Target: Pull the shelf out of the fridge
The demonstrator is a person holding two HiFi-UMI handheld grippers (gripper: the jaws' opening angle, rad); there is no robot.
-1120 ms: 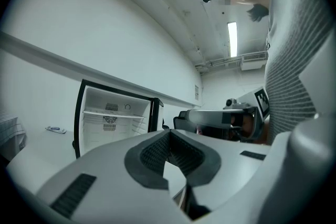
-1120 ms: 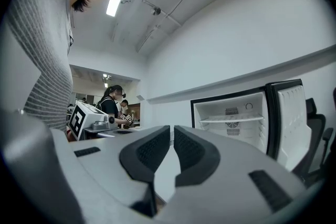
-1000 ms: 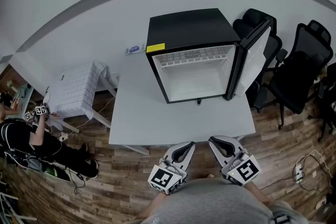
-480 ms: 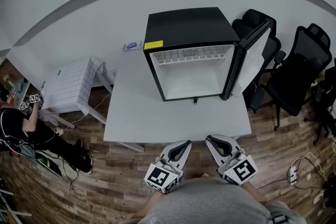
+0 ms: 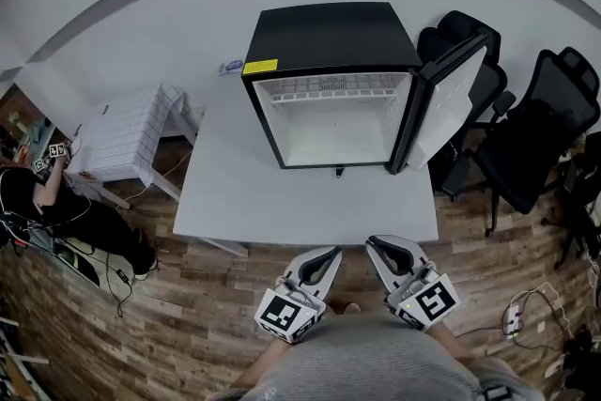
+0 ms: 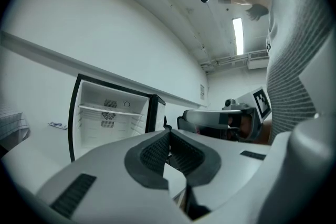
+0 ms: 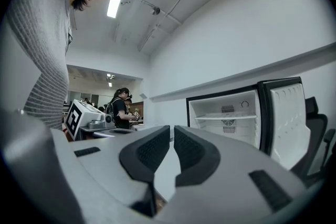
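Note:
A black mini fridge point(image 5: 329, 42) stands on a white table point(image 5: 235, 202) with its door point(image 5: 441, 99) swung open to the right. A white shelf point(image 5: 329, 92) sits high in its white, otherwise bare inside. It also shows in the left gripper view as the shelf point(image 6: 110, 110) and in the right gripper view as the shelf point(image 7: 227, 117). Both grippers hang close to my body, short of the table's near edge and far from the fridge. My left gripper point(image 5: 331, 253) point(image 6: 169, 134) is shut and holds nothing. So is my right gripper point(image 5: 374, 243) point(image 7: 172, 131).
Black office chairs point(image 5: 535, 127) crowd the right side behind the fridge door. A white tiled box point(image 5: 122, 136) stands left of the table, and a person point(image 5: 38, 202) crouches on the wooden floor beyond it. A small packet point(image 5: 230, 67) lies on the table behind the fridge.
The head view has shifted, so the fridge and table now sit a little further left and higher in the picture. Both grippers stay low, shut and empty.

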